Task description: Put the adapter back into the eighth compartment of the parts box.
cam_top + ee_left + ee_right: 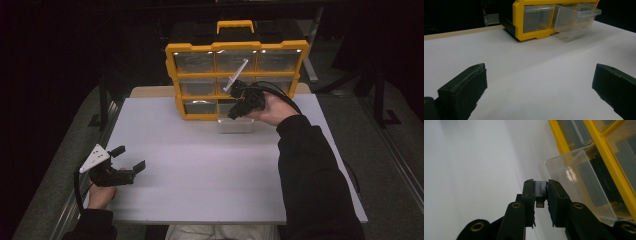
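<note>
My right gripper [234,114] hovers just in front of a yellow organizer [172,75] with clear drawers, standing at the far middle of the table. Its jaws are shut on a small grey adapter [540,191], a metal plug end poking out toward the camera. Right beside it, a clear drawer [236,125] is pulled out of the bottom row, its open top [579,185] next to the jaws. My left gripper [129,157] rests on the white table [210,170] at the near left. It stands open [539,85] with nothing between its fingers.
The organizer [517,22] has a yellow carry handle [235,25] on top, and its other drawers are pushed in. The pulled-out drawer [574,22] juts toward the near side. Dark floor surrounds the table, with a metal rail along its left edge.
</note>
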Demonstrator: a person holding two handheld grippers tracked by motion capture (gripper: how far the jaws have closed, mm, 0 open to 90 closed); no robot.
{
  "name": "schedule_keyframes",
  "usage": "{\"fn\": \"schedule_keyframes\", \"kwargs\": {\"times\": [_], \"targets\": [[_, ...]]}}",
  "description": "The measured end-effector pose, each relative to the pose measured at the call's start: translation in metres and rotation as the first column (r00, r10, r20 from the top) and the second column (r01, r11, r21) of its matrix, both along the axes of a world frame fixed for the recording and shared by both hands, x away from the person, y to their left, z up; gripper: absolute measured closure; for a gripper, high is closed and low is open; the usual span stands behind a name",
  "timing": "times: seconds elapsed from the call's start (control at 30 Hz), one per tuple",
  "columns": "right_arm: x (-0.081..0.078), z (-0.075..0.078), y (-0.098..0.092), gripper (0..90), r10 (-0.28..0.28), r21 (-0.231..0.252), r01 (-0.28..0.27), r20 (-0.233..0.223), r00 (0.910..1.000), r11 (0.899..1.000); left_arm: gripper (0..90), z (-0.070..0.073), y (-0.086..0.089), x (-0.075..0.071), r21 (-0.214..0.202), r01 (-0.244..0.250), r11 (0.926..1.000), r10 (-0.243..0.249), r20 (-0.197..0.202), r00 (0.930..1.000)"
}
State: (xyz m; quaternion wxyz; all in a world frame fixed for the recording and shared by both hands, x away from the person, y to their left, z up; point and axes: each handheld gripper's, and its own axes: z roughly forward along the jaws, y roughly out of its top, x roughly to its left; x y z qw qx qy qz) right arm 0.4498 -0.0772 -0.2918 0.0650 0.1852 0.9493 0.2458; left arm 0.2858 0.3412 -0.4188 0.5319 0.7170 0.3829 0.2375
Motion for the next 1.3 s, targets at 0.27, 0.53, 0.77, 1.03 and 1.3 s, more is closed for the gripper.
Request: {"fn": "schedule_keyframes", "kwargs": {"times": [0.27, 0.53, 0.77, 1.03, 1.3], "targets": [[0.011, 0.001, -0.004, 74.6, -0.025, 0.021, 0.025, 0.008, 0.9997, 0.999, 0.0, 0.000, 0.000, 0.000, -0.003, -0.007, 1.0000, 0.007, 0.003, 1.0000], [0.024, -0.006, -0.011, 74.6, -0.058, 0.052, 0.057, 0.018, 0.9982, 0.997, 0.0, 0.000, 0.000, 0.000, 0.000, -0.003, 1.0000, 0.003, 0.003, 1.0000], [0.031, -0.011, -0.014, 74.6, -0.076, 0.042, 0.075, 0.021, 0.9969, 0.996, 0.0, 0.000, -0.001, 0.000, 0.002, 0.001, 1.0000, -0.001, 0.001, 1.0000], [0.036, -0.020, -0.011, 74.6, -0.072, 0.028, 0.071, 0.021, 0.9972, 0.997, 0.0, 0.000, -0.002, 0.000, 0.003, 0.000, 1.0000, 0.000, 0.002, 1.0000], [0.045, -0.028, -0.009, 74.6, -0.067, 0.027, 0.067, 0.014, 0.9976, 0.997, 0.0, 0.000, -0.002, 0.001, 0.004, 0.001, 1.0000, -0.001, 0.002, 1.0000]]}}
